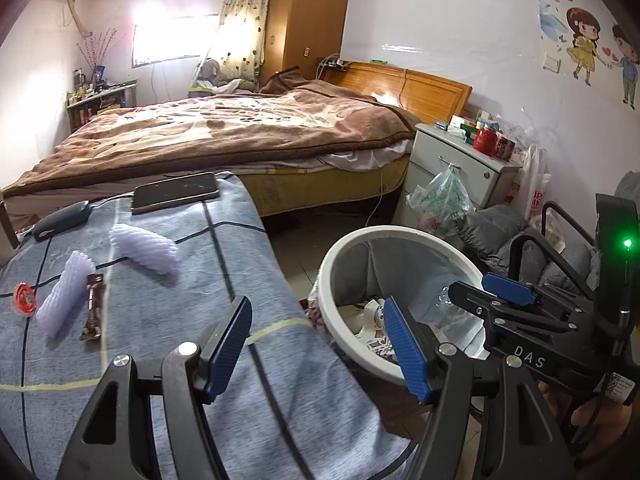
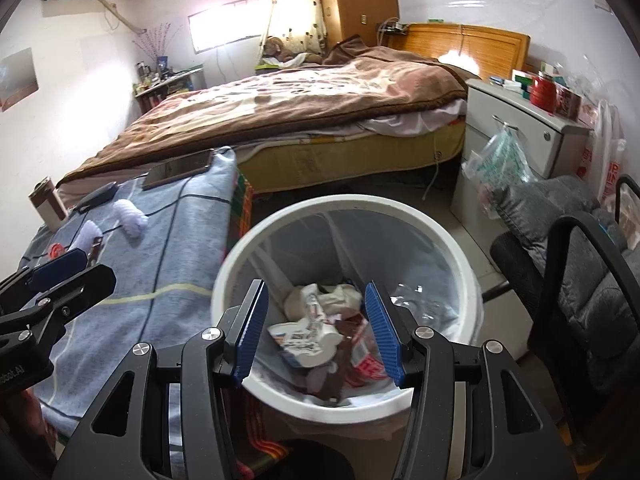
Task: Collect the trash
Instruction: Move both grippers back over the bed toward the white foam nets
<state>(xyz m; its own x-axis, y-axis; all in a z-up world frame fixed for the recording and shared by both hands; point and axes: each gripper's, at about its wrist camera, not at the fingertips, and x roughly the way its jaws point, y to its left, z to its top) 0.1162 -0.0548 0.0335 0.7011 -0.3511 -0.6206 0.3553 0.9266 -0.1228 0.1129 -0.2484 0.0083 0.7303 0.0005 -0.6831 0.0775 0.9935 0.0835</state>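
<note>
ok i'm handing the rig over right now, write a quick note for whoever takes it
Left gripper: open, empty, over the table's edge beside the bin.
Right gripper: open, empty, above the white bin.
Done: wrappers and crumpled paper lie in the bin.
Left on the blue cloth: two foam fruit nets, a brown snack wrapper and a small red cup.
Leave the phone alone.
</note>
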